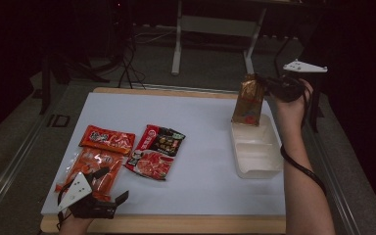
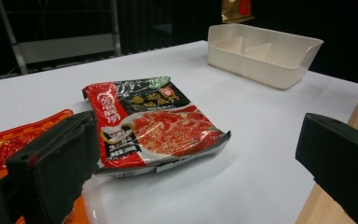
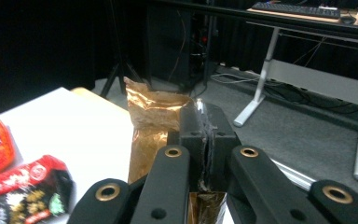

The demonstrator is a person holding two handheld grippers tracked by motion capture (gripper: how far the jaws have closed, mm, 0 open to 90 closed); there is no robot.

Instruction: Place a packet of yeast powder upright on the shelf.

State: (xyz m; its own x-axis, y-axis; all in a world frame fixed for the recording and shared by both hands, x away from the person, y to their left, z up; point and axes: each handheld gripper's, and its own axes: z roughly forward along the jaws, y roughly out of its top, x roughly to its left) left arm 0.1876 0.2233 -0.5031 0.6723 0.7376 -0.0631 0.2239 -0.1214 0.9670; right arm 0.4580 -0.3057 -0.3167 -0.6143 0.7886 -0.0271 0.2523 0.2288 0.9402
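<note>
Gold pouch (image 1: 248, 99) hangs upright above the far end of the white tray (image 1: 257, 166), its top edge clenched in the right gripper (image 1: 267, 84). From the right gripper view those jaws cover the pouch's lower part. Left gripper (image 1: 111, 183) rests near the table's front edge, jaws released, beside the red packets (image 1: 107, 139); its hand is cut off by the frame.

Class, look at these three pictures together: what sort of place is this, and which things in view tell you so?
Probably a lab or office workspace set up for recording, not a kitchen: a white-covered table holding food packets, desk frames on grey carpet behind, and a keyboard on a desk.
</note>
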